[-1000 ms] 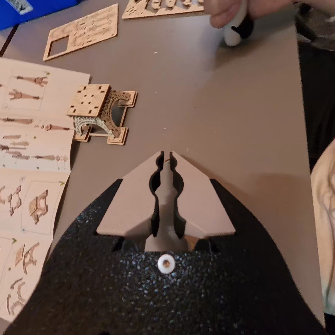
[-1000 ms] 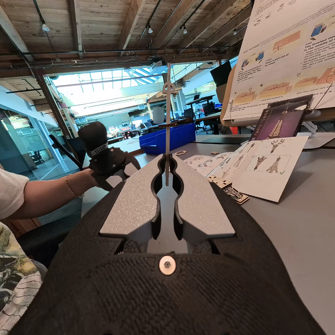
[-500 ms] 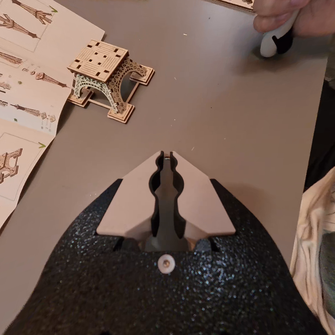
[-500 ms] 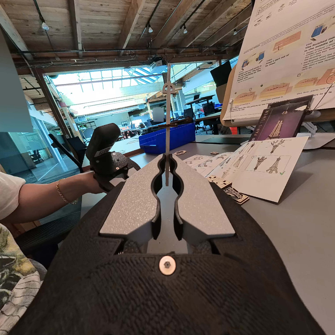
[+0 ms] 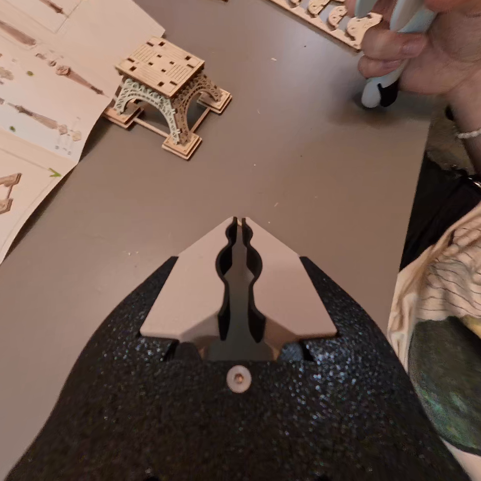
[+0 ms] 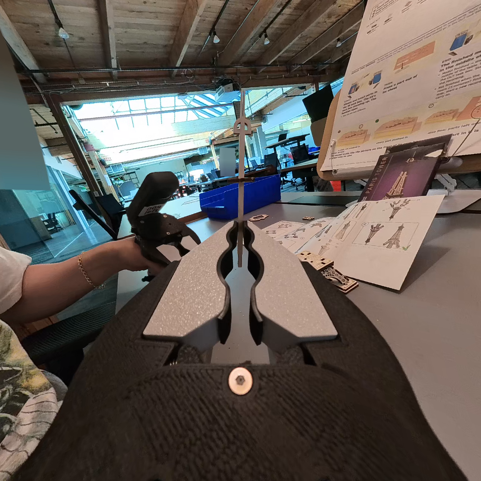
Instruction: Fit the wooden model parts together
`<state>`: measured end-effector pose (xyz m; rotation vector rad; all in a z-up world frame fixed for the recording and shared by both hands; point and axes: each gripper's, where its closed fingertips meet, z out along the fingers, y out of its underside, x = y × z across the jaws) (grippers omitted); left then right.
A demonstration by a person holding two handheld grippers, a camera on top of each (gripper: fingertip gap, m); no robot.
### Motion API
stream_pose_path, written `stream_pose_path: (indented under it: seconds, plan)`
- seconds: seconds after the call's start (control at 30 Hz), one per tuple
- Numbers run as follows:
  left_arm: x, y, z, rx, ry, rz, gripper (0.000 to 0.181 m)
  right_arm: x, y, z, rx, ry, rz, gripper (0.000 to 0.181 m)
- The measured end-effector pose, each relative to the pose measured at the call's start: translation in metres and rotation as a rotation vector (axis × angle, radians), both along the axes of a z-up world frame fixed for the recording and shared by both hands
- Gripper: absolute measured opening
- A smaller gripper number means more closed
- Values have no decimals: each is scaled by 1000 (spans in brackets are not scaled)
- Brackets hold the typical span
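The wooden tower base (image 5: 166, 86), four lattice legs under a slotted square deck, stands on the grey table (image 5: 299, 156); it also shows in the right wrist view (image 6: 329, 273). My left gripper (image 5: 238, 221) hovers over the table in front of and to the right of the base, shut on a small pale wooden part; only a sliver of it shows between the tips. My right gripper (image 6: 240, 226) is shut on a thin wooden spire piece (image 6: 242, 156), held upright and edge-on, with a small crossbar and a domed top. The left gripper's body (image 6: 156, 223) shows at left, held by a hand.
An open instruction booklet (image 5: 39, 78) lies left of the base and shows propped in the right wrist view (image 6: 369, 242). A cut-out part sheet (image 5: 325, 23) lies at the far edge. A blue bin (image 6: 239, 197), the kit box (image 6: 400, 179), a guide board (image 6: 416, 78) and loose parts (image 6: 257, 217) stand behind. The table edge (image 5: 416, 182) runs at right. The left gripper's tips are roughly 15 cm from the right gripper's.
The left gripper has tipped forward and swung, so the tower base now looks larger, higher and farther right in its view. The right gripper and its spire piece have stayed still.
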<state>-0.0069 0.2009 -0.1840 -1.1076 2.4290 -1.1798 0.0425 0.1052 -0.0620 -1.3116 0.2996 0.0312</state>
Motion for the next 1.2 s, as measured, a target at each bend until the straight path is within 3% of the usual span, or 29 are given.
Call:
stream_pose_path:
  seconds: [0.1,0.23,0.3,0.43,0.6,0.9,1.2]
  plan:
    - [3,2,-1,20,1,-97,2,0,0,0,2,2,0,1]
    - [3,7,-7,-21,203,-197,1,0,0,0,-3,-1,-2,1]
    - [-2,1,-5,-48,244,-313,1,0,1,0,-5,-1,-2,1]
    - [-7,0,-7,67,5,-664,8,1,1,-1,-2,17,8,1]
    - [-1,3,0,3,-32,-854,7,-1,2,-2,-13,8,16,1]
    - [-1,3,-6,-21,40,-1061,5,-1,5,-4,-33,17,27,1]
    - [-1,-1,-10,19,-6,-1112,4,-1,9,-7,-56,36,50,1]
